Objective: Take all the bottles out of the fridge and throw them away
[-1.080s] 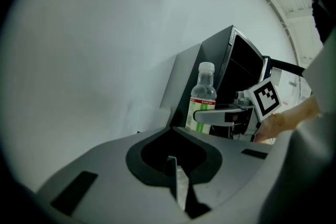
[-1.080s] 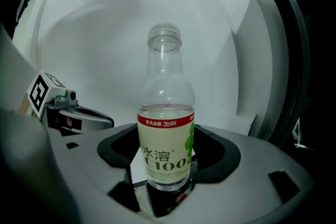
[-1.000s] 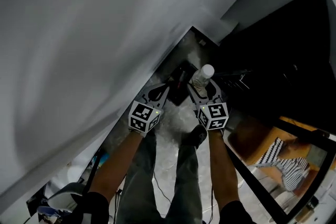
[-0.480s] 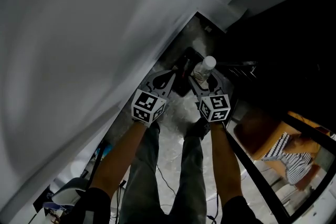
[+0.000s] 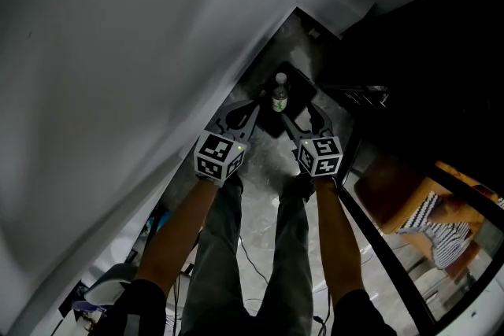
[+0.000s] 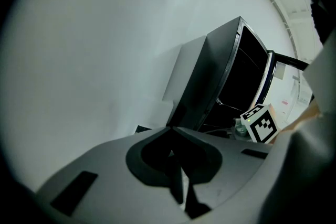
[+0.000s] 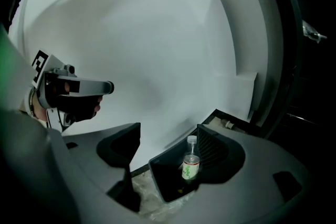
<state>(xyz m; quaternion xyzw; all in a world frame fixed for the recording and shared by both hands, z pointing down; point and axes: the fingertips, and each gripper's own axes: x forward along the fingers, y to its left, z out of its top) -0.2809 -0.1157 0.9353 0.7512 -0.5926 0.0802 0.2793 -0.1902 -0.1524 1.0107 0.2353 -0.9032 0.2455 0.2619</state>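
The right gripper stands with its jaws wide apart and nothing clamped between them. The bottle sits upright, cap up, inside the small black bin on the floor, straight ahead at 12 o'clock from both grippers. Whether it has settled on the bottom cannot be told. The left gripper has its jaws pressed together and empty, and it hangs at 9 o'clock from the right one.

The bin looks narrow and light, and it sits against the white wall. A tall bottle landing upright may bounce or topple, knock the rim, and either tip the bin or roll out onto the floor.

The dark fridge lies off at about 2 o'clock, its inside too black to show what remains. Reaching back in nearly blind, a gripper could strike the door edge or a wire shelf, or knock over a bottle it cannot see.

A thin cable trails on the floor near the feet, at 6 o'clock. Stepping across it towards the fridge risks a snag.
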